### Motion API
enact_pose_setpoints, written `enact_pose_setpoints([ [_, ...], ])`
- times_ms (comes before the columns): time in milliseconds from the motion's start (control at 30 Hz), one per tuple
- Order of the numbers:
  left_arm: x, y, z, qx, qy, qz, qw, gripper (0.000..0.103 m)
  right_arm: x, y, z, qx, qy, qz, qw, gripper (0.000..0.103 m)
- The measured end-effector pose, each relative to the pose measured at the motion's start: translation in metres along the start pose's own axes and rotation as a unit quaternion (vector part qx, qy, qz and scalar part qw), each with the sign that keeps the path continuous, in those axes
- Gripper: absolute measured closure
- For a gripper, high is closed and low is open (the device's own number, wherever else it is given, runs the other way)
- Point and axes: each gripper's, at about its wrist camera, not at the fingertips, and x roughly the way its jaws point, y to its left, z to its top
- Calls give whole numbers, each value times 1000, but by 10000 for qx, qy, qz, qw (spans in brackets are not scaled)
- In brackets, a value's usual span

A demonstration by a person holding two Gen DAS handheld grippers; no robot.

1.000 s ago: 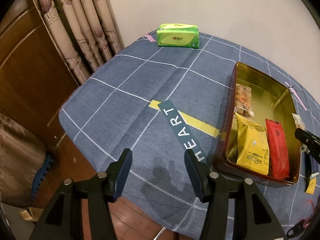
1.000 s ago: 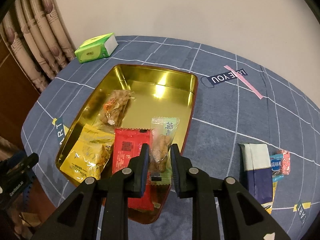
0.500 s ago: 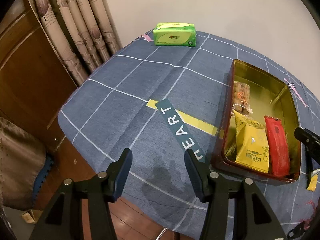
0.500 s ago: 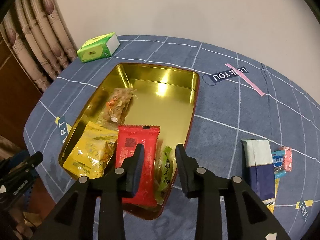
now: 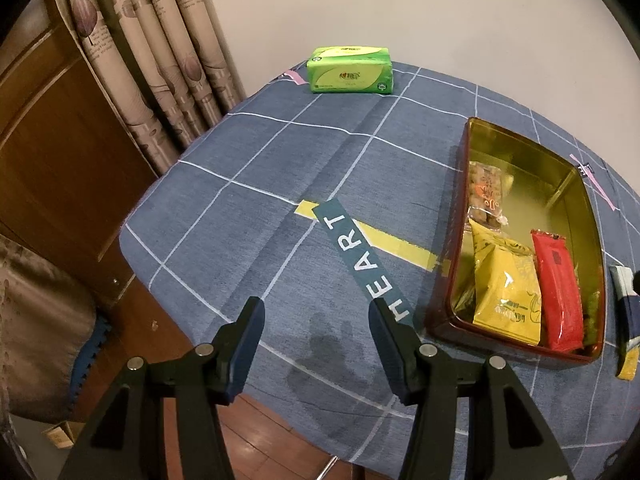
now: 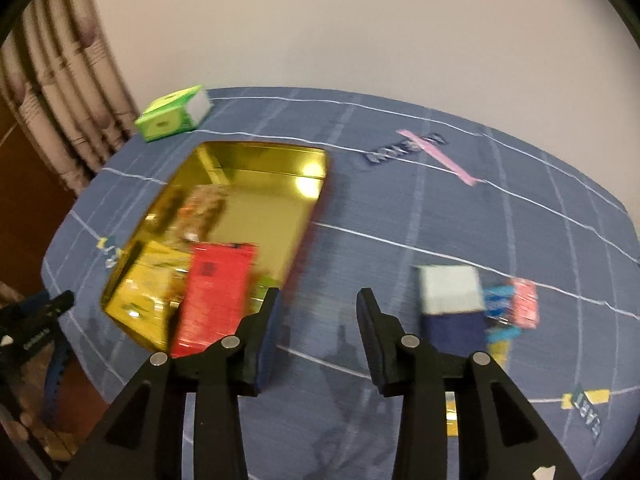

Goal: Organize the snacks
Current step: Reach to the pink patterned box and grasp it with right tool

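A dark strip printed "HEART" (image 5: 366, 264) lies across the blue checked cloth of the worktop (image 5: 248, 200), crossing a yellow stripe and ending just beside the left gripper (image 5: 316, 320). No other writing reads clearly; the print on the green tissue pack (image 5: 350, 70) at the far edge is too small, and the right view is blurred. Patterned curtains (image 5: 160, 52) and a wooden cabinet (image 5: 44, 152) stand past the worktop's left side.

The gold tin tray (image 5: 520, 148) with a dark red outer wall holds a clear pack of brown snacks (image 5: 486, 196), a yellow packet (image 5: 506, 292), a red packet (image 5: 558, 292) and a green wrapper (image 6: 266, 284) at the near corner, all at the tray's near end.

The left gripper's fingers stand partly apart over bare cloth, holding nothing. The right gripper (image 6: 316, 312) hangs over the cloth beside the tray; its jaws have just been opening, nothing between them. Right of it lie a white-and-navy packet (image 6: 452, 304) and small blue (image 6: 498, 304) and pink (image 6: 524, 308) sweets outside the tray.
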Motion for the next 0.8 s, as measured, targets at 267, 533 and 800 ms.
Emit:
enact_pose_setpoints([
  [267, -1, -4, -2, 101, -17, 86, 9999, 48, -8, -76, -12, 522, 44, -441, 9977, 67],
  [533, 1, -1, -2, 74, -27, 254, 9996, 48, 2, -128, -20, 556, 162, -886, 9944, 67],
  [800, 6, -1, -3, 61, 14, 380, 9993, 48, 23, -149, -20, 628, 332, -820, 9941, 67],
])
